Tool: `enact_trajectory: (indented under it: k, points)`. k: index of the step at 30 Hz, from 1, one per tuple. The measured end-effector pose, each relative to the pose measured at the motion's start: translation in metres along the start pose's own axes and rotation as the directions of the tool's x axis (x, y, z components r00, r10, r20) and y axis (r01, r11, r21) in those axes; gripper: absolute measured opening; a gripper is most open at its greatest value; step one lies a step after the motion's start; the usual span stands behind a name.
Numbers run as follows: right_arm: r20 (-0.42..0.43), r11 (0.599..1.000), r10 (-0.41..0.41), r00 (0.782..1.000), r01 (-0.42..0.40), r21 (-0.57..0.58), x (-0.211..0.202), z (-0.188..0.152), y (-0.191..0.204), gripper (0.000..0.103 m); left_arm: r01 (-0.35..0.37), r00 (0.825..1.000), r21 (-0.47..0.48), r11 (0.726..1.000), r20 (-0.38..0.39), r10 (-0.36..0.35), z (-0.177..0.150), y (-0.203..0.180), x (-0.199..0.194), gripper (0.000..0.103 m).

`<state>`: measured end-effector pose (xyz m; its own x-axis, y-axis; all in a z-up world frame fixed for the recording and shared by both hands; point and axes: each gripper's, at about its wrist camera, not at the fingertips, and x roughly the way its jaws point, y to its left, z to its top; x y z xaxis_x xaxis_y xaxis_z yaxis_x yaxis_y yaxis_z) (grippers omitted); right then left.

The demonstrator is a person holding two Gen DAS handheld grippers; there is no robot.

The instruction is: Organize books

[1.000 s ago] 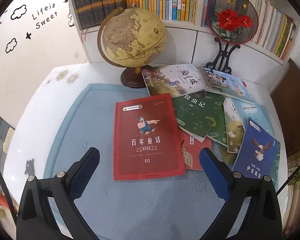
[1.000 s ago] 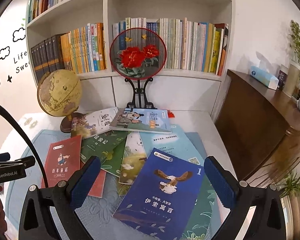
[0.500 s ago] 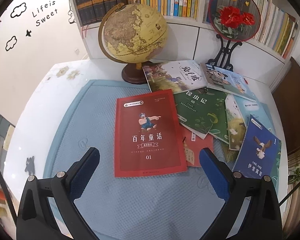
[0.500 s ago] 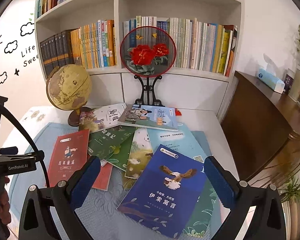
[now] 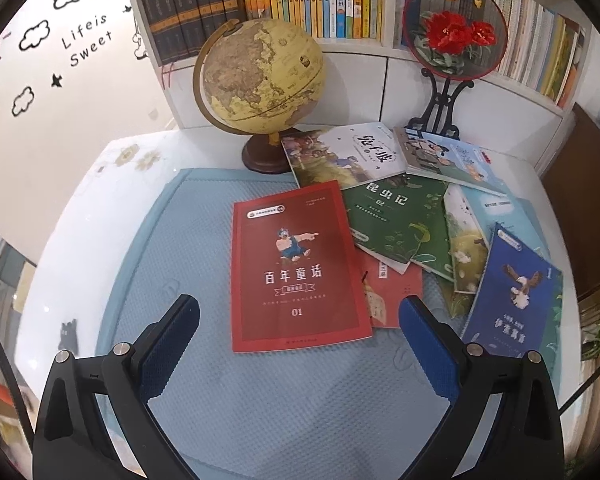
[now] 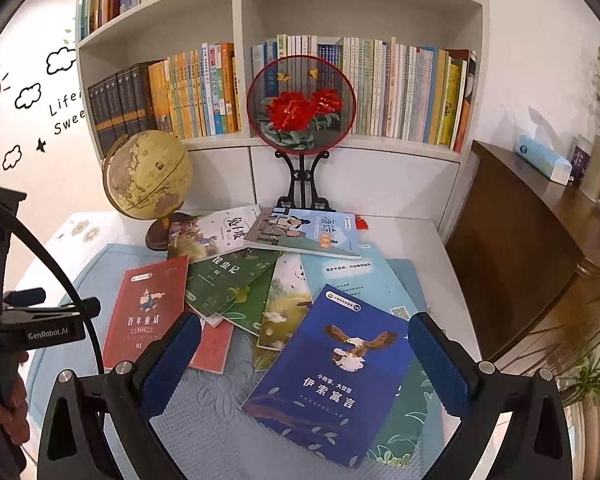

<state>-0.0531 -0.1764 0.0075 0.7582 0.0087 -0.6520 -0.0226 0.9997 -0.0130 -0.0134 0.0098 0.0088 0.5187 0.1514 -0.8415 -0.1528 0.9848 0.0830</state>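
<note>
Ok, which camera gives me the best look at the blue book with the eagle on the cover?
The right wrist view: the blue eagle book lies close, large and nearly centred between the open jaws, its cover fully visible. The left wrist view shows the same book smaller, at the right edge and distorted.

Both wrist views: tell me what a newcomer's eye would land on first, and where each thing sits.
The scatter of overlapping books draws the eye first: a red book lies flat on the blue mat ahead of the open left gripper, and a blue eagle-cover book lies below the open right gripper. Behind them stand a yellowed globe at the left and a round fan with red flowers on a black stand, before the full bookshelf.
</note>
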Motion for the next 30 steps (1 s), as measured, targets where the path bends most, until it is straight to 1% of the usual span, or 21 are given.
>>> enact_trajectory:
  k: [4, 8, 12, 16, 19, 23, 30]
  points:
    - [-0.015, 0.999, 0.029, 0.999, -0.029, 0.020, -0.001, -0.003, -0.003, 0.103, 0.004, 1.000, -0.001, 1.000, -0.009, -0.004, -0.004, 0.000, 0.000, 0.099]
    - [-0.039, 0.999, 0.030, 0.999, -0.030, 0.013, -0.001, -0.005, -0.003, 0.103, 0.003, 1.000, 0.001, 1.000, -0.008, -0.003, -0.006, -0.001, -0.001, 0.100]
    - [-0.041, 0.999, 0.038, 0.998, -0.038, -0.001, -0.001, -0.005, -0.003, 0.103, 0.015, 1.000, -0.006, 1.000, -0.015, -0.015, -0.009, -0.001, -0.001, 0.099]
    - [-0.050, 0.996, 0.090, 0.995, -0.089, 0.011, -0.001, -0.006, -0.004, 0.103, 0.042, 0.999, -0.015, 0.999, -0.023, -0.042, -0.012, 0.003, 0.000, 0.099]
    - [-0.055, 0.993, 0.113, 0.992, -0.112, 0.025, 0.000, -0.007, -0.003, 0.103, 0.050, 0.998, -0.034, 0.998, -0.034, -0.051, -0.014, 0.007, 0.001, 0.099]
    - [-0.067, 0.993, 0.119, 0.991, -0.118, 0.020, 0.002, -0.009, 0.002, 0.103, 0.046, 0.998, -0.032, 0.998, -0.037, -0.048, -0.015, 0.007, 0.003, 0.099]
    - [-0.079, 0.998, 0.064, 0.995, -0.065, -0.017, 0.009, -0.010, 0.007, 0.103, 0.043, 0.998, -0.035, 0.998, -0.039, -0.044, -0.014, 0.010, 0.007, 0.099]
